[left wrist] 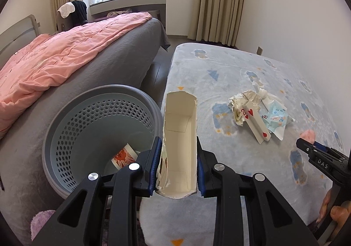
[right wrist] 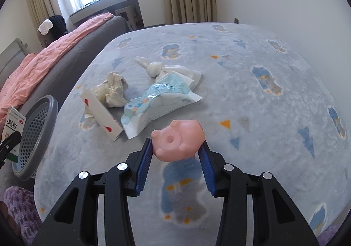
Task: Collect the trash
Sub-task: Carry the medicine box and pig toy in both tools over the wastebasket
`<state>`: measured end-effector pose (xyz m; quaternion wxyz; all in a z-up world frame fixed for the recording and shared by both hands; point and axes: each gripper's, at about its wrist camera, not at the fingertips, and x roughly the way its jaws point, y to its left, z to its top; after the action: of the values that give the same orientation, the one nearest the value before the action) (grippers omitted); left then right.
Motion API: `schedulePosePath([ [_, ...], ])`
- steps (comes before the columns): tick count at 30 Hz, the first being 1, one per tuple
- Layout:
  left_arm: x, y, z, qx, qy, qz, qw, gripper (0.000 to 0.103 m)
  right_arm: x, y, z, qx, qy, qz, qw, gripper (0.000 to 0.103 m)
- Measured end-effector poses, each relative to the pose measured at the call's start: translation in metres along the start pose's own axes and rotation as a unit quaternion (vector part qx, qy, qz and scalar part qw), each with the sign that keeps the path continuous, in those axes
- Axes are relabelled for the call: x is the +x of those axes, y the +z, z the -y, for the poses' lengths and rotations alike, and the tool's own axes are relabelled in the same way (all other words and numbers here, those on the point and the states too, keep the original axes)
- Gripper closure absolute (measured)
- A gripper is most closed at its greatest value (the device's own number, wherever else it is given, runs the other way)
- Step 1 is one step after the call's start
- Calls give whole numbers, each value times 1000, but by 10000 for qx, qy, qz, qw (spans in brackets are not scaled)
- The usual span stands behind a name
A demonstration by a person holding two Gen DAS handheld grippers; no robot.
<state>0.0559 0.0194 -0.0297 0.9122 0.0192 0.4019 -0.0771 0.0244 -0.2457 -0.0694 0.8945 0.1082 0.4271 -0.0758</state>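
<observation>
Basket [right wrist: 33, 136] cut by left edge; printed box [right wrist: 13, 127] too

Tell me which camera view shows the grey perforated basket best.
The left wrist view: the basket shows its whole rim, perforated wall and inside, with a red-printed packet at the bottom. The right wrist view shows only part of its rim and wall at the left edge.

- "DAS" stands on the right gripper [left wrist: 305, 145].
- A red "2" with hearts marks the playing-card box [left wrist: 255, 124].
- "颗粒" is printed on the medicine box [right wrist: 12, 131].
</observation>
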Motion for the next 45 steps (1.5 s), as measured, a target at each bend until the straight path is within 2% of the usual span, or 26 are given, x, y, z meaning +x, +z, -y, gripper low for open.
schedulePosePath([
  [11,-5,-1,-53,-212,173,47,9996,75,-26,4,-86,-496,481,188,9974,61],
  [21,1,-4,-104,-422,437,18,9982,75,-25,3,-163,-1069,884,123,9903,61],
  [35,26,-6,-158,-506,797,-137,9954,75,-4,3,-243,-1622,1385,-109,9769,61],
  [45,47,-5,-174,-577,809,-273,9947,75,14,6,-279,-1909,1583,-228,9685,61],
])
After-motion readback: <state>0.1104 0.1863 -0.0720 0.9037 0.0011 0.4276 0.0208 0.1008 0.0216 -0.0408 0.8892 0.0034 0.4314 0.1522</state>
